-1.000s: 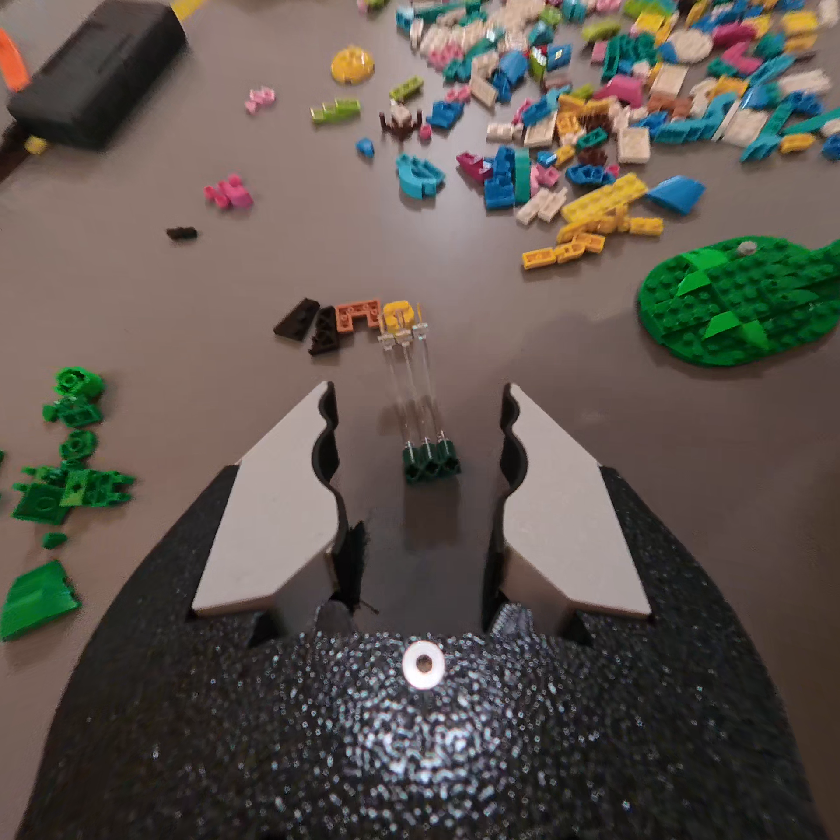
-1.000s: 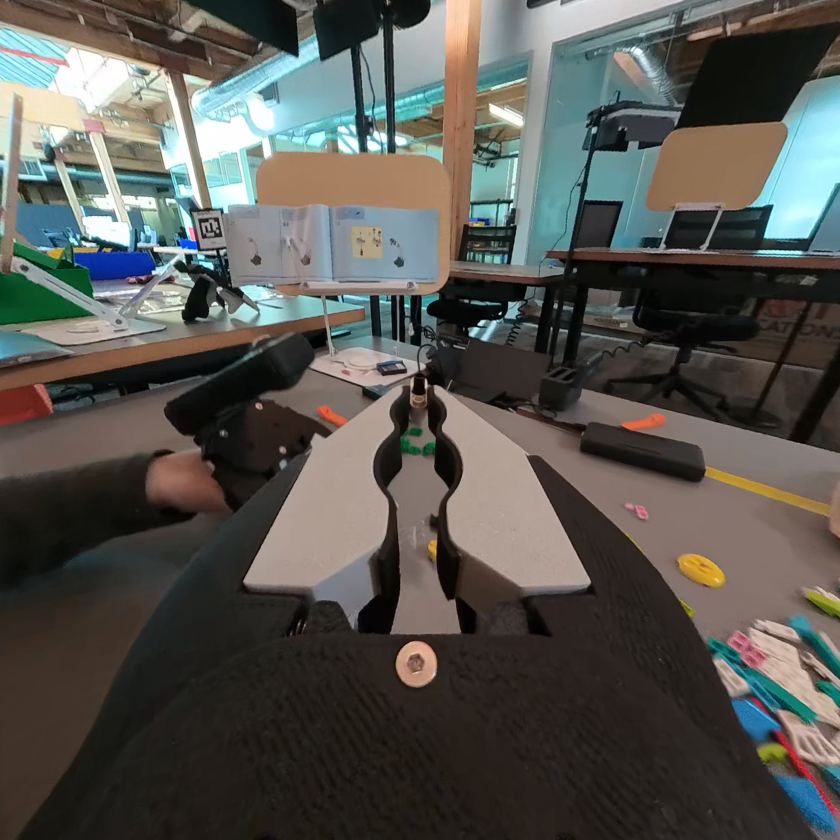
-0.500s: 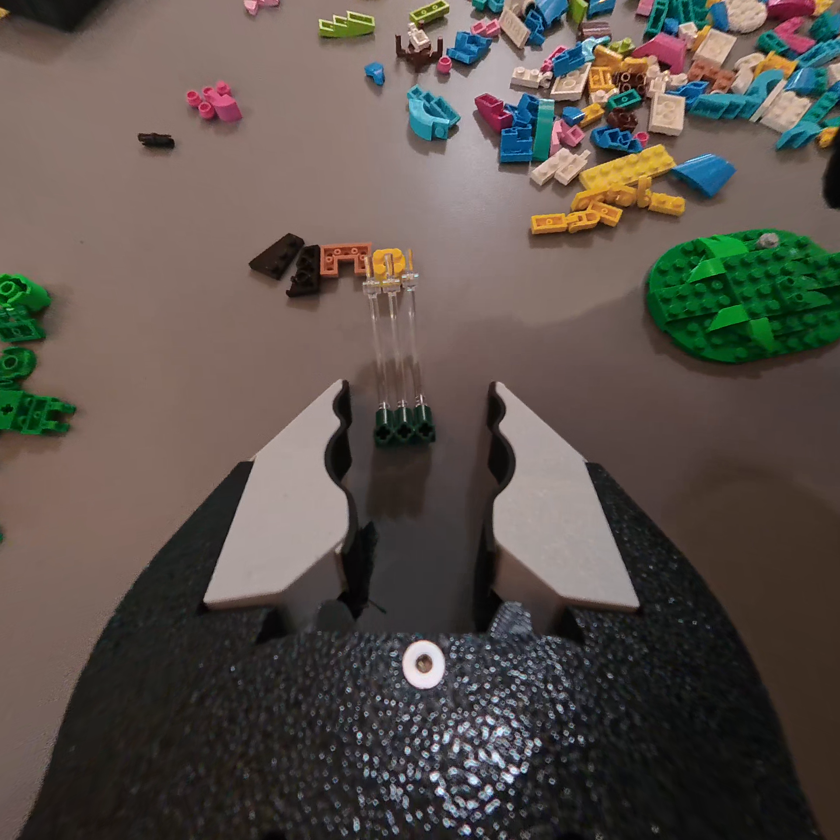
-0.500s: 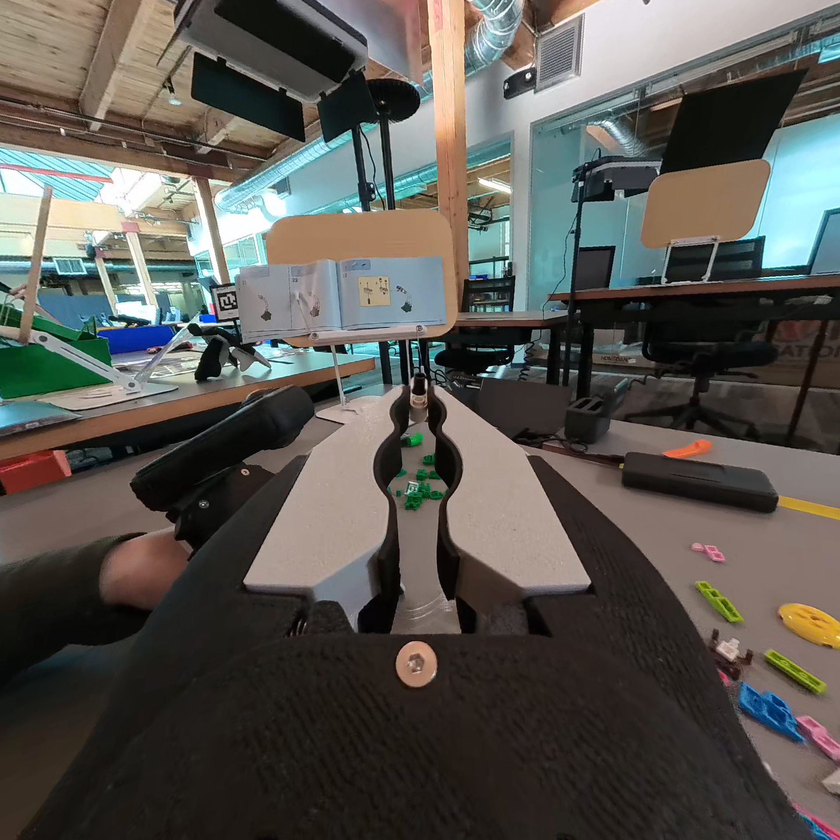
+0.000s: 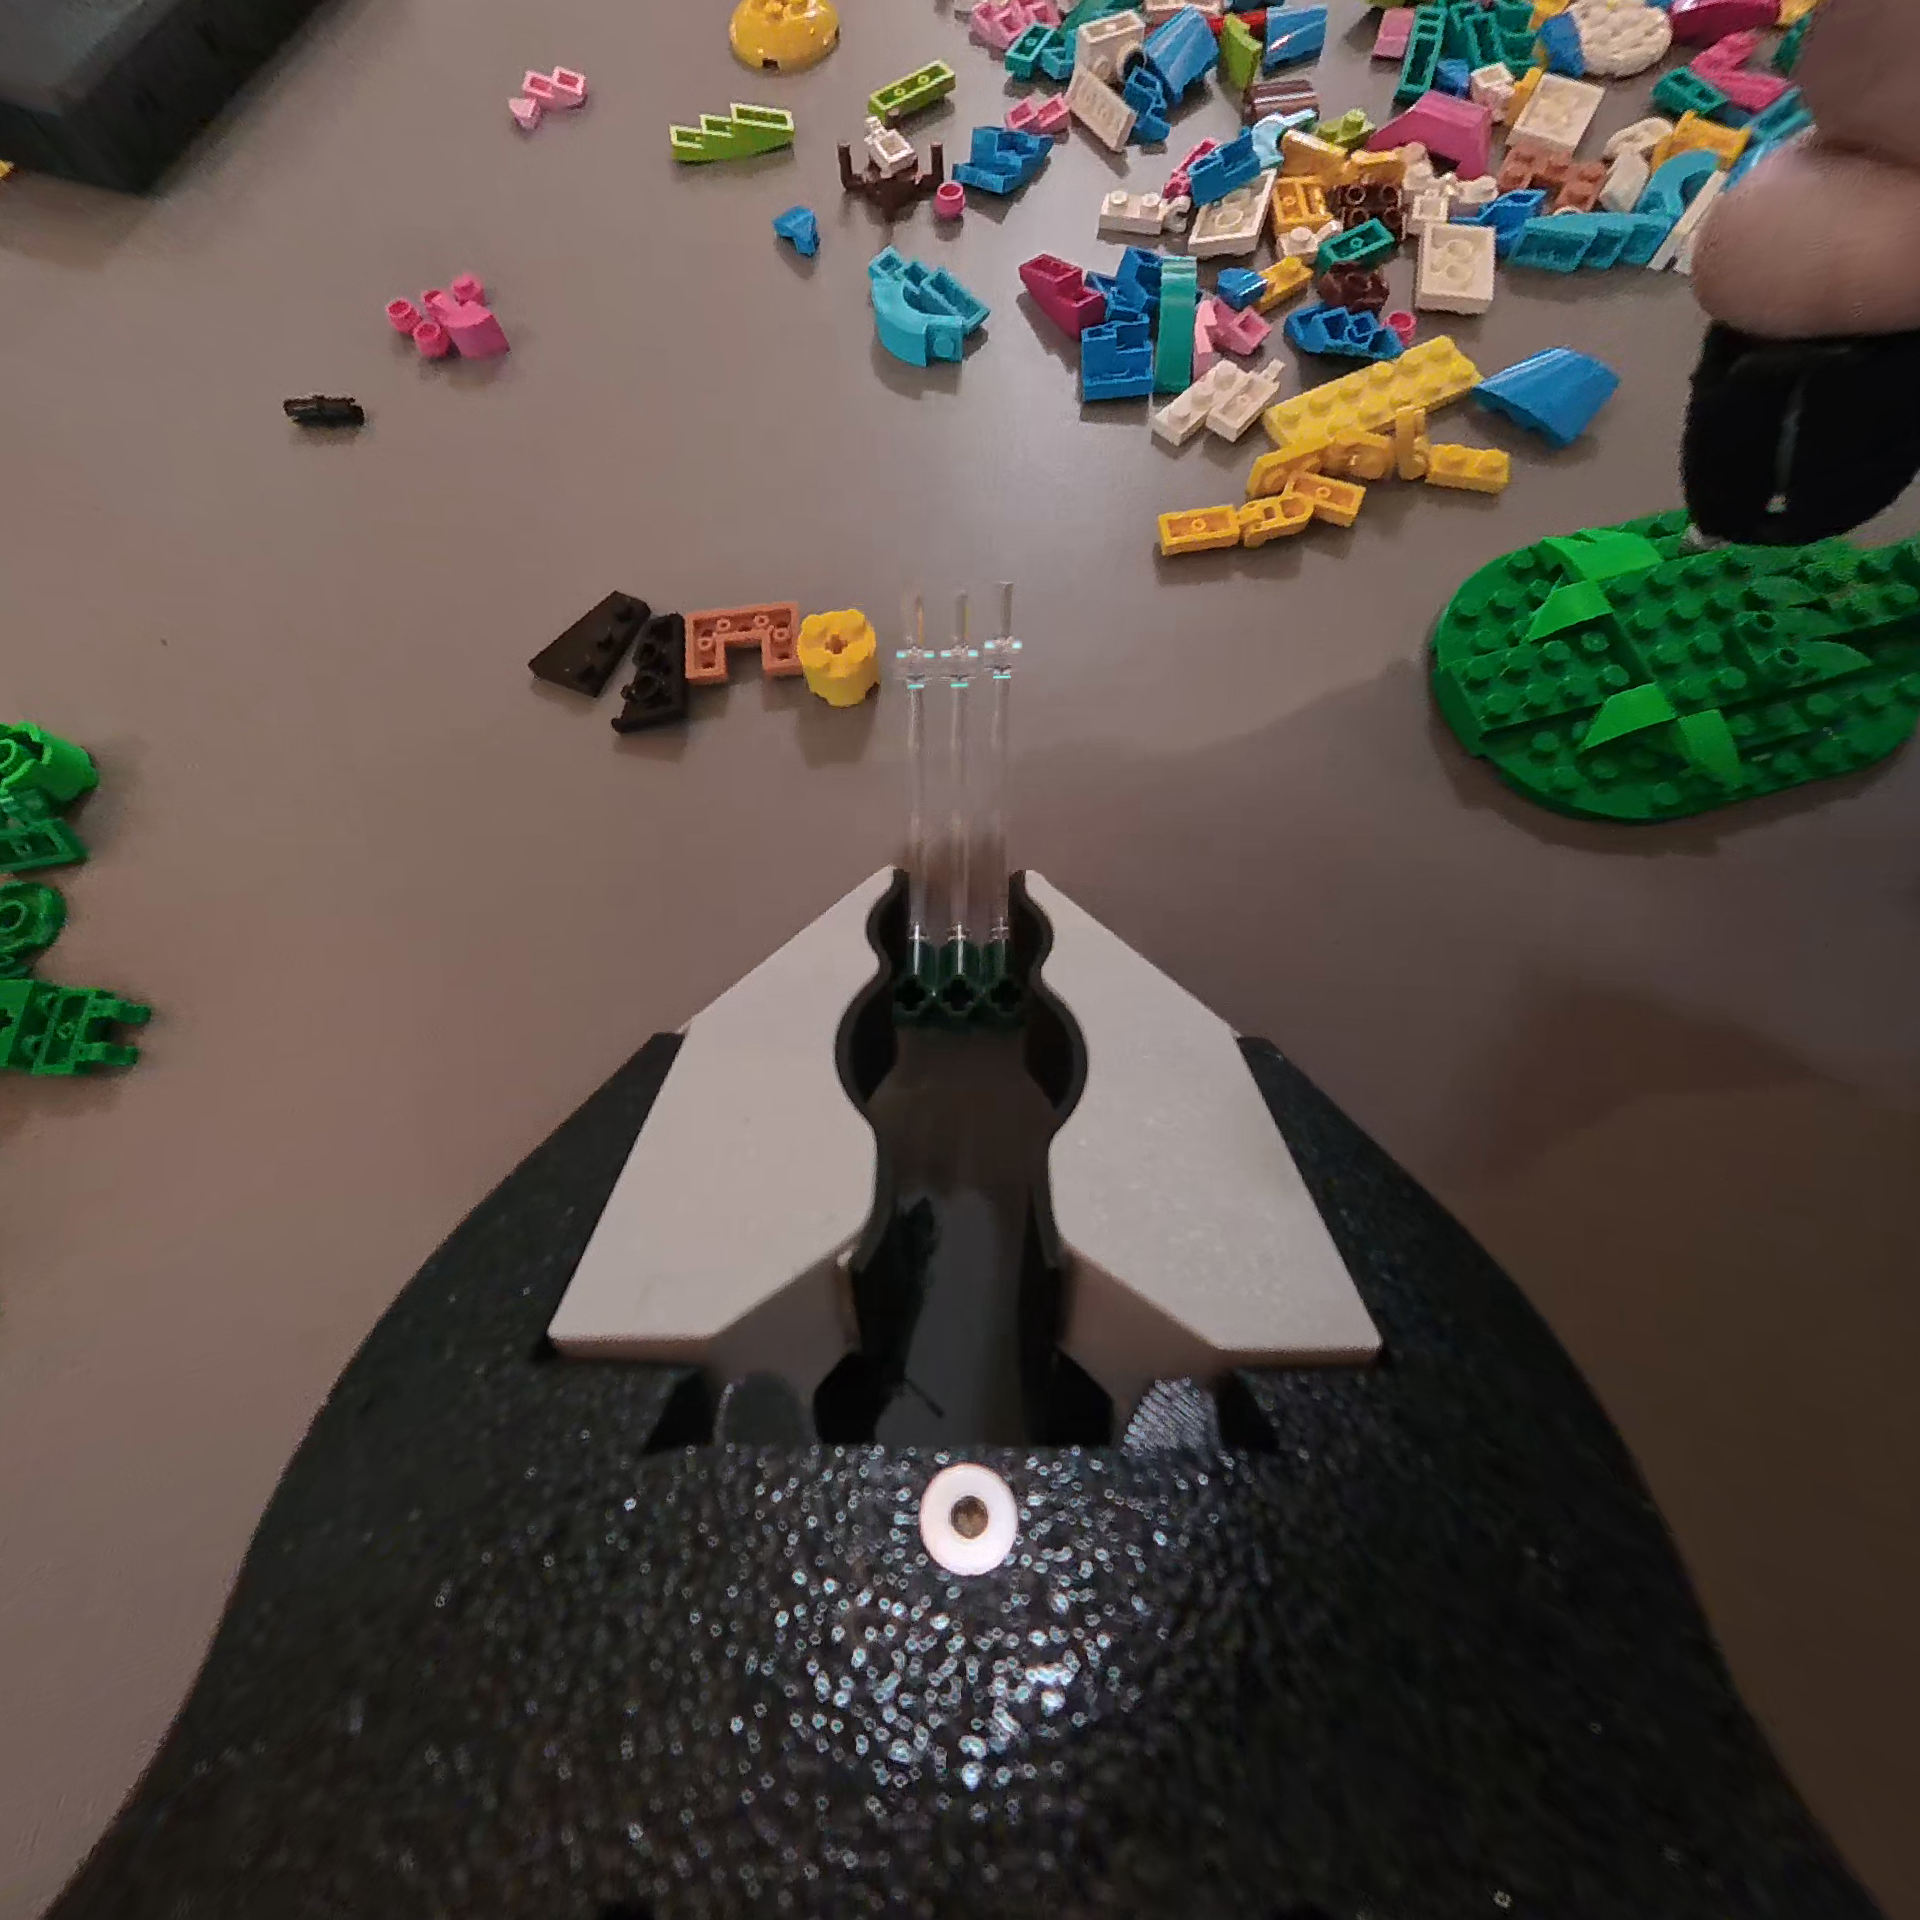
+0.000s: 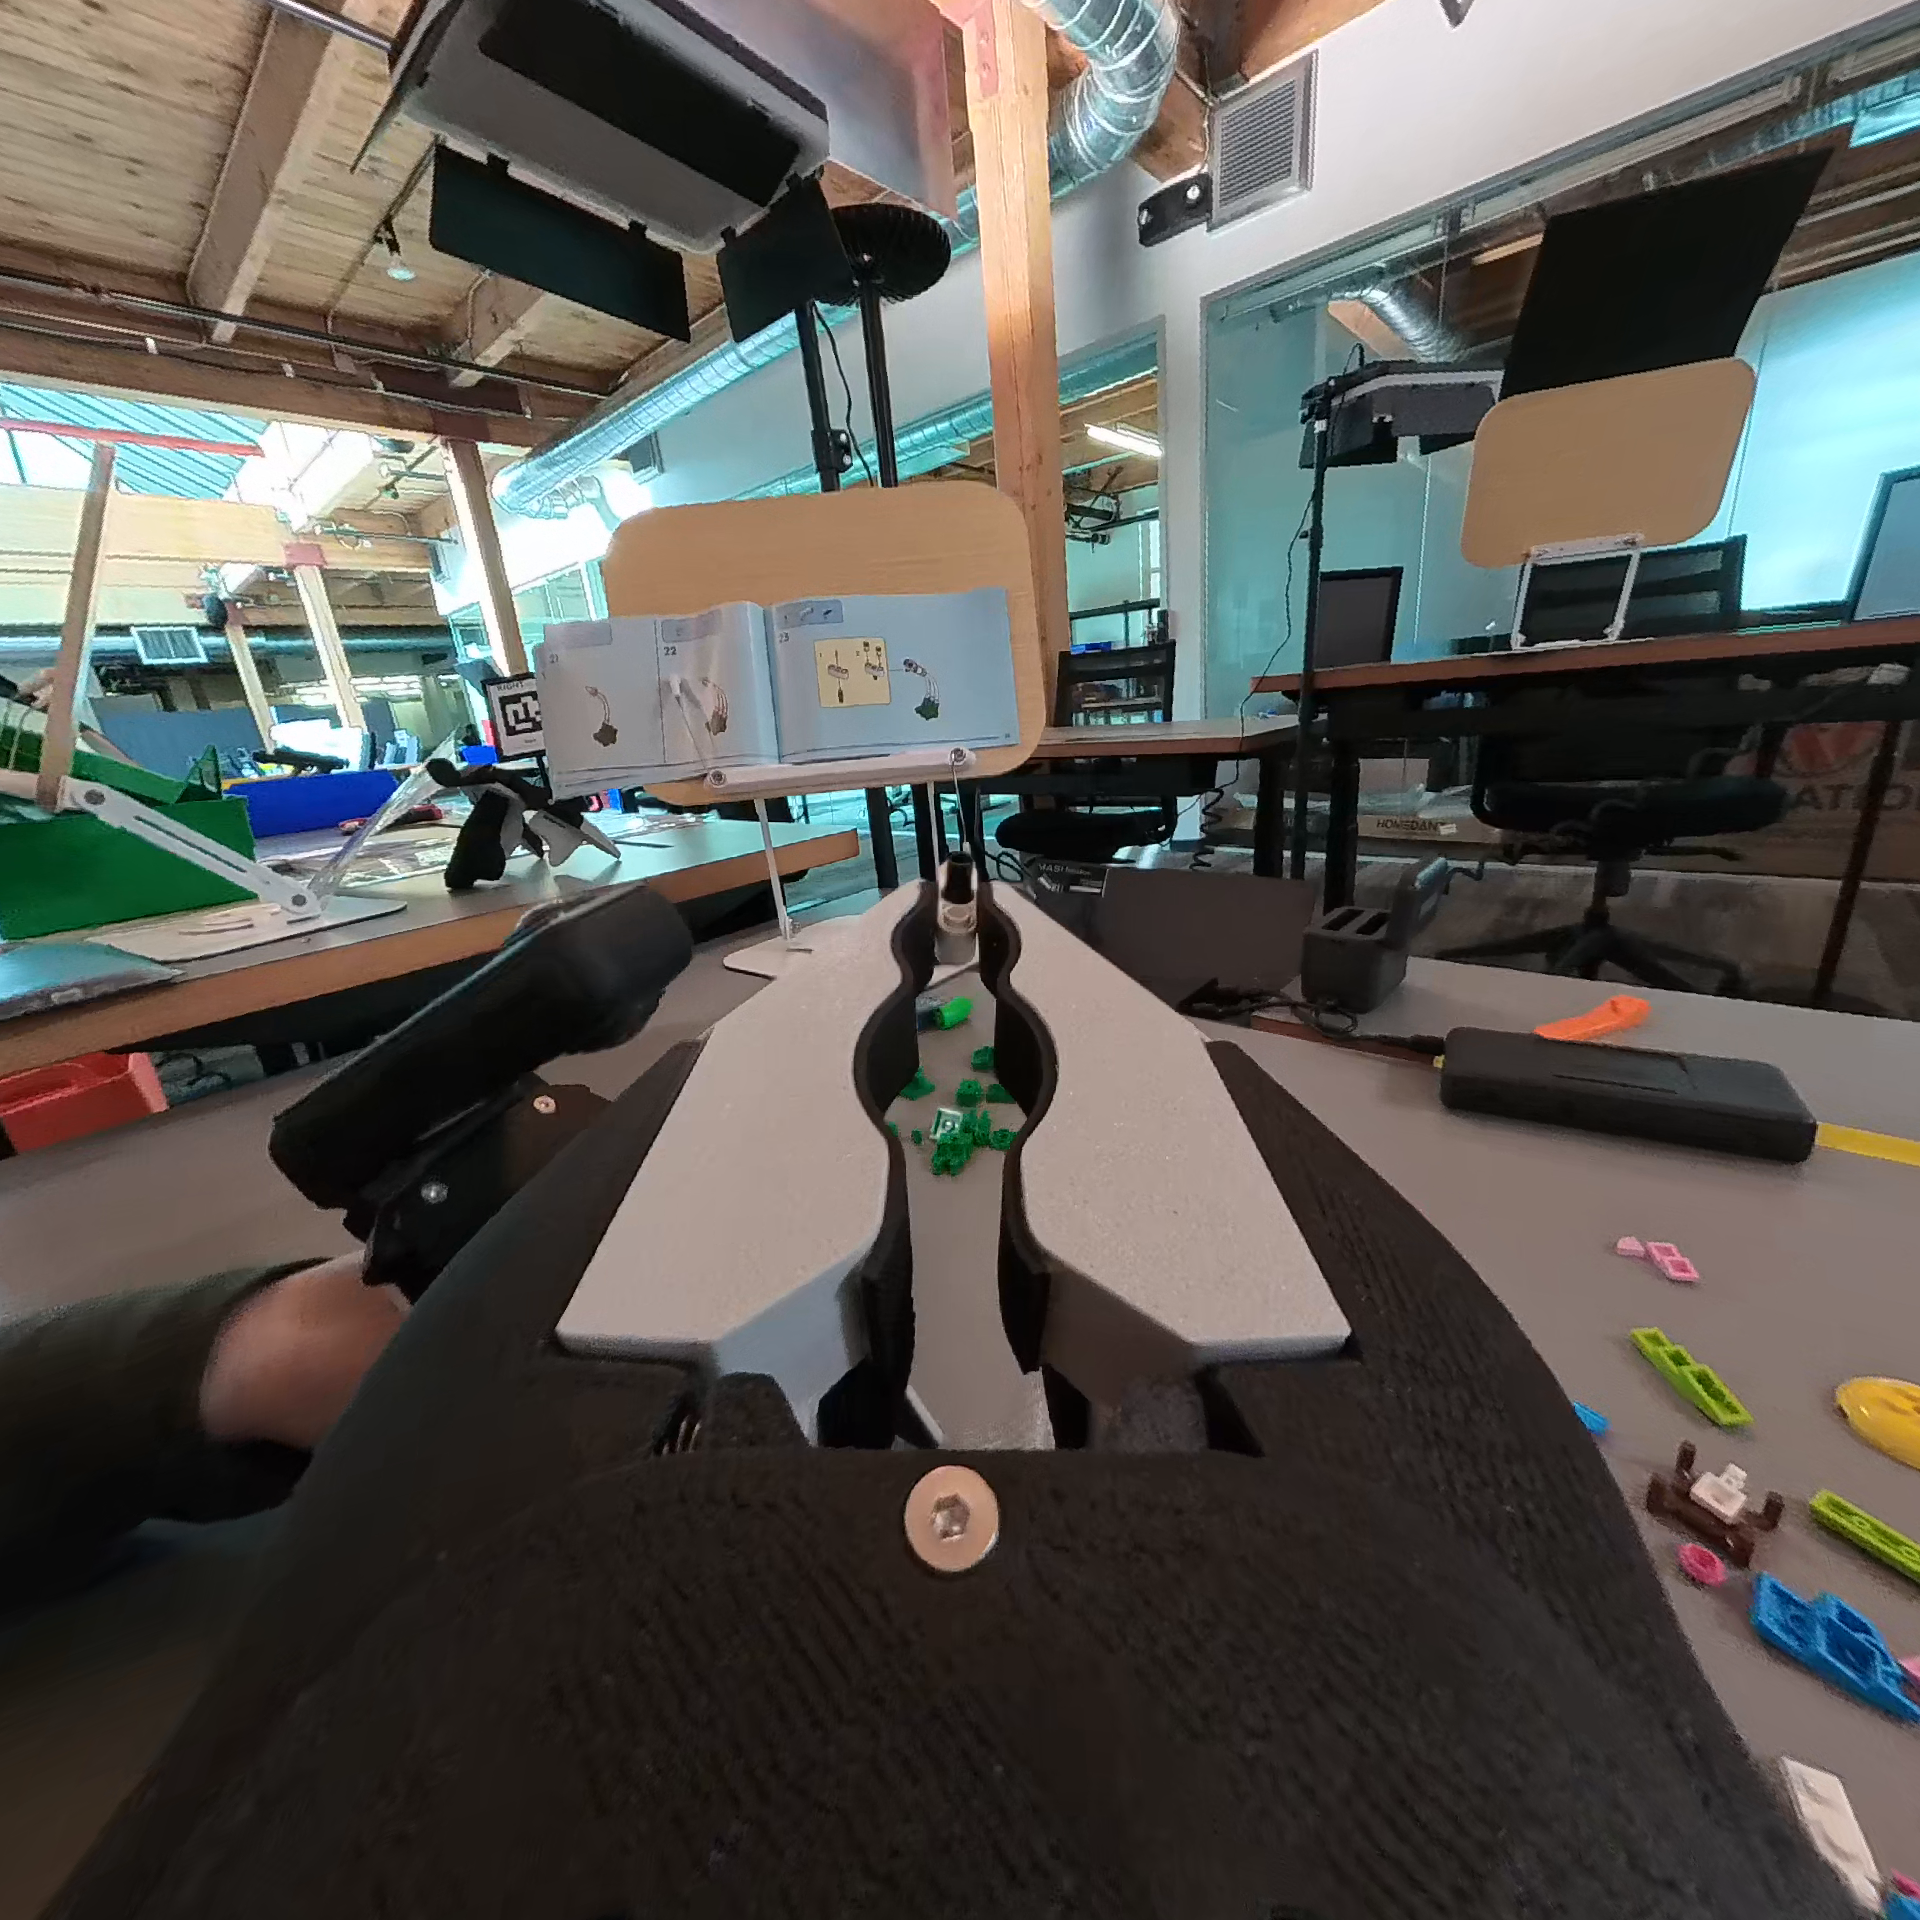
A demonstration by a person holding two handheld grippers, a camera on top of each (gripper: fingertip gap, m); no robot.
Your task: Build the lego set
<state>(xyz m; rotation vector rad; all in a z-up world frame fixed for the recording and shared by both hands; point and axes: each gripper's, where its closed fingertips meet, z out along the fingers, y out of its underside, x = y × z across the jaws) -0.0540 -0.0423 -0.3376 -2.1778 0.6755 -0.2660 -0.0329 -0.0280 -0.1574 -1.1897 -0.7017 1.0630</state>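
Left gripper (image 5: pixel 958 914) clenched on the dark green brick (image 5: pixel 958 1003) at the base of three clear rods (image 5: pixel 958 748), grey fingertips (image 5: pixel 831 935) pressed against both its sides, rods pointing forward past the tips over the grey table (image 5: pixel 312 623). Just beyond the rod ends and slightly left: a yellow round brick (image 5: pixel 837 657), touching an orange arch plate (image 5: pixel 743 644), then two black wedge plates (image 5: pixel 623 665) further left. Well right of the rods, a round green baseplate (image 5: pixel 1683 686) with sloped green leaves on top, a black gripper tip (image 5: pixel 1787 447) hanging at its far edge with a blurred hand (image 5: pixel 1829 208) above. Beyond the rods, a wide scatter of coloured bricks (image 5: pixel 1299 208) in blue, teal, pink, white and yellow; a yellow plate cluster (image 5: pixel 1340 447) nearest the baseplate. Left of the rods at the frame edge, loose green pieces (image 5: pixel 42 935). Right gripper (image 6: pixel 954 914) raised above the table and pinching a small clear and black piece (image 6: pixel 956 904) upright at its tips. Past that piece, an open instruction booklet (image 6: pixel 779 686) on a wooden stand (image 6: pixel 831 540); below it through the jaw gap, the green pieces (image 6: pixel 961 1117). Right of it, a black box (image 6: pixel 1621 1091) on the table
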